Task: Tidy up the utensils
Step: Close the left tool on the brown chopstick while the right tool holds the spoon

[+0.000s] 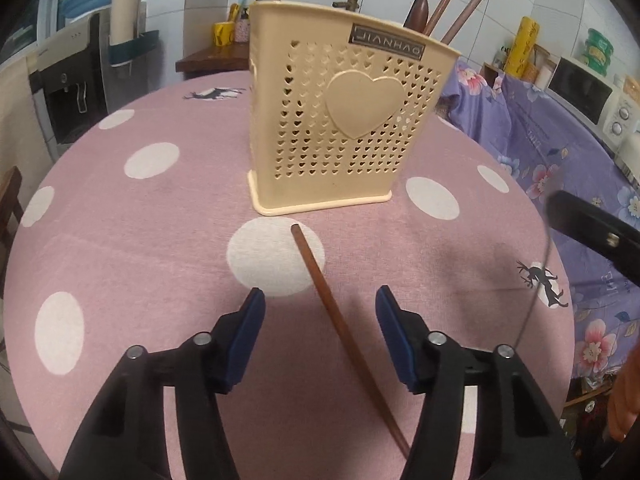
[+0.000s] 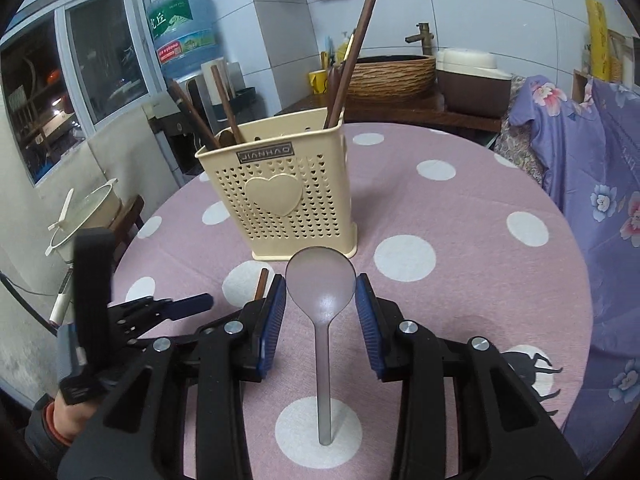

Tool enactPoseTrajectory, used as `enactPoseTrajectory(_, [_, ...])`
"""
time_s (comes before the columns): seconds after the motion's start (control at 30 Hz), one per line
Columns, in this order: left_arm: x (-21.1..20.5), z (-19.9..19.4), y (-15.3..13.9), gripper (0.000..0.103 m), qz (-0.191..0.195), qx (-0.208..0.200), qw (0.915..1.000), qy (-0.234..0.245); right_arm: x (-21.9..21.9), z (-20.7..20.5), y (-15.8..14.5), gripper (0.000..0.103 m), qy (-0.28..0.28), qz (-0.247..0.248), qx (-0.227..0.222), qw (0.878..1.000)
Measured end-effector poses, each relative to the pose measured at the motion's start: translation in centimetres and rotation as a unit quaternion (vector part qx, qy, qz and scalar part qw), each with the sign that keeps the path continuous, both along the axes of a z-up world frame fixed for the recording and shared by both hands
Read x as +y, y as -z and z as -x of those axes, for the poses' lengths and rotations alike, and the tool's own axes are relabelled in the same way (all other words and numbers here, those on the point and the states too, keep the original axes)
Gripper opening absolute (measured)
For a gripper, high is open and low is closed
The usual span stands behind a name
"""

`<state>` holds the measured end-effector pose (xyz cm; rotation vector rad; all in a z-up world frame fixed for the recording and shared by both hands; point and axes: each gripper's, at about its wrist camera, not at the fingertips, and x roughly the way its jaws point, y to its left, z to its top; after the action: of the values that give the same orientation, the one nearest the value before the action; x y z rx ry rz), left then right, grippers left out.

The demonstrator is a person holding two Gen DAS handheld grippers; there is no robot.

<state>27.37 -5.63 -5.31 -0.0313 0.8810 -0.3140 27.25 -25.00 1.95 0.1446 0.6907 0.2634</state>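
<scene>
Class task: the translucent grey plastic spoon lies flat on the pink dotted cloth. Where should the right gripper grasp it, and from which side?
Grip the translucent grey plastic spoon on its thin straight handle, coming down from above. The open right gripper already straddles it, and the round bowl looks too wide and shallow for a firm pinch.

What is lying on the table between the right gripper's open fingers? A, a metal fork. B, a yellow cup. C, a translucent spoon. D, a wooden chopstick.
C: in the right wrist view a translucent spoon lies flat on the tablecloth between the open fingers of the right gripper, bowl toward the cream utensil holder.
</scene>
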Motion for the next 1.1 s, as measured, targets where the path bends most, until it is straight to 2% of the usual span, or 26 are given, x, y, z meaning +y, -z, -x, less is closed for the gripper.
enactPoseTrajectory(0.07, [-0.6,-0.9,0.2,0.051,-0.006,0.009,0.9999,0.005,0.0,0.2,-0.1,0.037,0.002,-0.002,-0.001,1.0])
enactPoseTrajectory(0.33, [-1.8,-3.6,1.4,0.025,-0.017,0.039,0.9991,-0.009,-0.8,0.9,-0.5,0.037,0.005,-0.013,-0.008,1.0])
enactPoseTrajectory(0.43, [-2.2,-4.1,1.6,0.02,-0.023,0.043,0.9988,-0.01,-0.8,1.2,-0.6,0.037,0.004,-0.011,-0.011,1.0])
enactPoseTrajectory(0.77, [-2.9,-4.6,1.6,0.019,-0.047,0.038,0.9981,-0.014,-0.5,1.6,-0.4,0.037,0.001,-0.01,-0.01,1.0])
enactPoseTrajectory(0.87, [-3.1,-4.6,1.7,0.013,-0.057,0.029,0.9978,-0.018,-0.5,1.7,-0.4,0.037,0.001,-0.01,-0.009,1.0])
enactPoseTrajectory(1.1, [-2.6,-4.9,1.8,0.009,-0.036,0.03,0.9984,-0.031,-0.6,1.7,-0.3,0.037,0.005,-0.014,-0.008,1.0])
